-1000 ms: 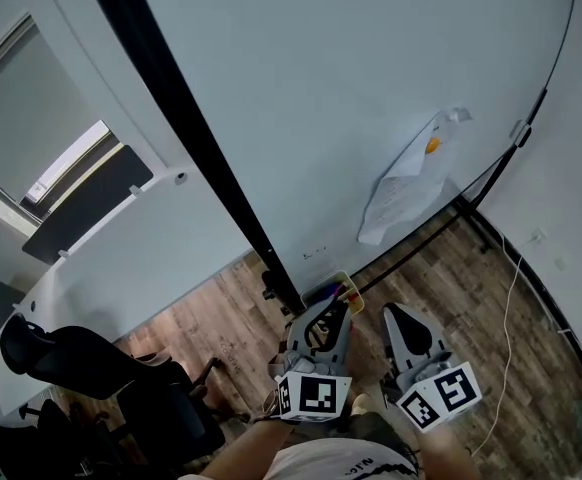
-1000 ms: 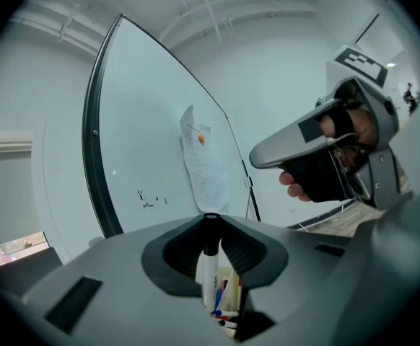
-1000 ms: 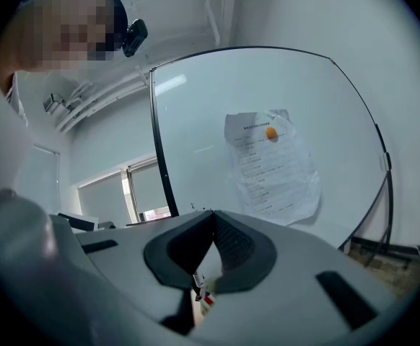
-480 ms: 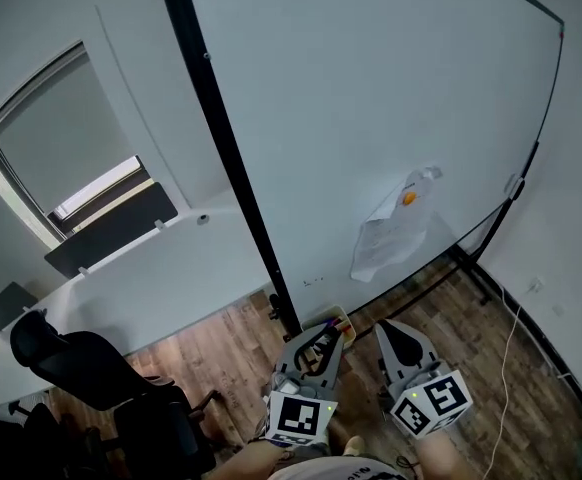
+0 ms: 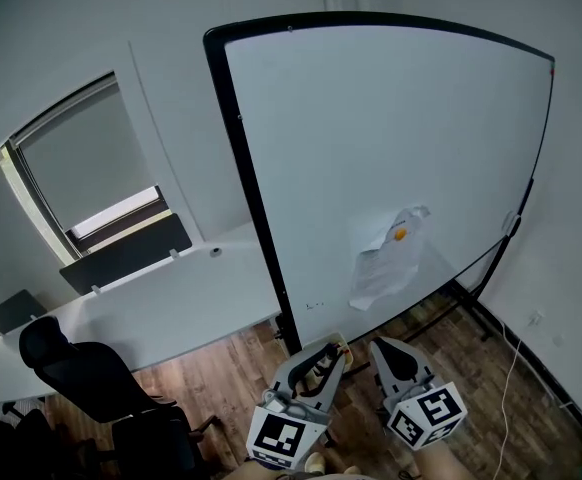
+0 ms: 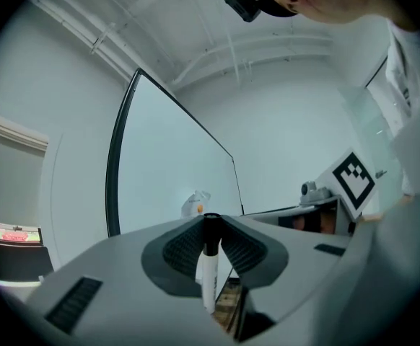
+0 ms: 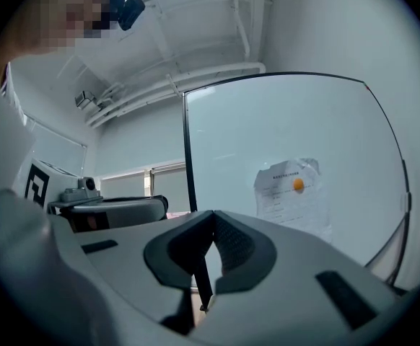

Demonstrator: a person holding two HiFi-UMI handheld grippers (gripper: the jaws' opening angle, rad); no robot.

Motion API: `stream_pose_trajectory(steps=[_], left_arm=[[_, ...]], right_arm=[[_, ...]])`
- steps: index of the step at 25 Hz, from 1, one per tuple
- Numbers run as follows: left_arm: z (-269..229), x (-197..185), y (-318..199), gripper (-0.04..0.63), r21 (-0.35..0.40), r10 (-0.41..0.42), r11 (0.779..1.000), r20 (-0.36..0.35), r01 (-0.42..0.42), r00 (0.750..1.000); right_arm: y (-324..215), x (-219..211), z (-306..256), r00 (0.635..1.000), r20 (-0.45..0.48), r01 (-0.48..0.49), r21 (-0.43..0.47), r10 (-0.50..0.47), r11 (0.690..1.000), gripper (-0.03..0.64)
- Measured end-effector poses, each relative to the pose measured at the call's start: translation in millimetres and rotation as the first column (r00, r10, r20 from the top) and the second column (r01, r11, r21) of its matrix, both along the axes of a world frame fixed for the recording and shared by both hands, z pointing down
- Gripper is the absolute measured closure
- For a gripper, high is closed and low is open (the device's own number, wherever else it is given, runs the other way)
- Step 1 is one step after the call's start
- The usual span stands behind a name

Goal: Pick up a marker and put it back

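A white marker (image 6: pixel 208 265) with a black cap stands upright between the pads of my left gripper (image 6: pixel 211 222), which is shut on it. In the head view the left gripper (image 5: pixel 318 360) is low in the middle, pointing at the whiteboard (image 5: pixel 391 138), and the marker is too small to make out there. My right gripper (image 5: pixel 384 352) is close beside it on the right. In its own view the right gripper (image 7: pixel 211 223) has its pads together and nothing between them. A small yellow-rimmed marker box (image 5: pixel 340 343) peeks out past the left gripper's tips.
A sheet of paper (image 5: pixel 383 268) with an orange magnet hangs low on the whiteboard. The board's black frame (image 5: pixel 253 198) runs down to a wooden floor (image 5: pixel 211 368). A black office chair (image 5: pixel 81 368) and a long white desk (image 5: pixel 131 308) stand at left; a cable (image 5: pixel 516 353) lies at right.
Both grippers have risen, the left still shut on the marker. The head view has swung upward, so the whiteboard's top edge now shows and the grippers sit lower in the picture.
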State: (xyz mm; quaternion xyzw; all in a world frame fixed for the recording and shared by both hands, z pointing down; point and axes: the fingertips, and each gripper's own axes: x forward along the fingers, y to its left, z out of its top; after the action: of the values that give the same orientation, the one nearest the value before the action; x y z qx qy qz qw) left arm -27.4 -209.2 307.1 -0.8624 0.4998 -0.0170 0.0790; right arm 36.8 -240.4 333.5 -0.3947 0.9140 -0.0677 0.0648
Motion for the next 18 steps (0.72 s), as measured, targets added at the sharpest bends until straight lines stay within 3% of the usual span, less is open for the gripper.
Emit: stream_pose_trajectory(steps=[5,18], left_arm=[[-22,0,12,0.515,0.022,0.018,1.0,-0.032,-0.017,0.999],[-18,6,22,0.515,-0.027,0.048,0.998,-0.091,-0.051,0.995]], right_arm=[[8,3,-14,1.0,-0.001,-0.007,0.018,0.007,1.0,0.604],[23,7,-18,0.999,-0.013,-0.029,0.015,0.03,0.999,0.604]])
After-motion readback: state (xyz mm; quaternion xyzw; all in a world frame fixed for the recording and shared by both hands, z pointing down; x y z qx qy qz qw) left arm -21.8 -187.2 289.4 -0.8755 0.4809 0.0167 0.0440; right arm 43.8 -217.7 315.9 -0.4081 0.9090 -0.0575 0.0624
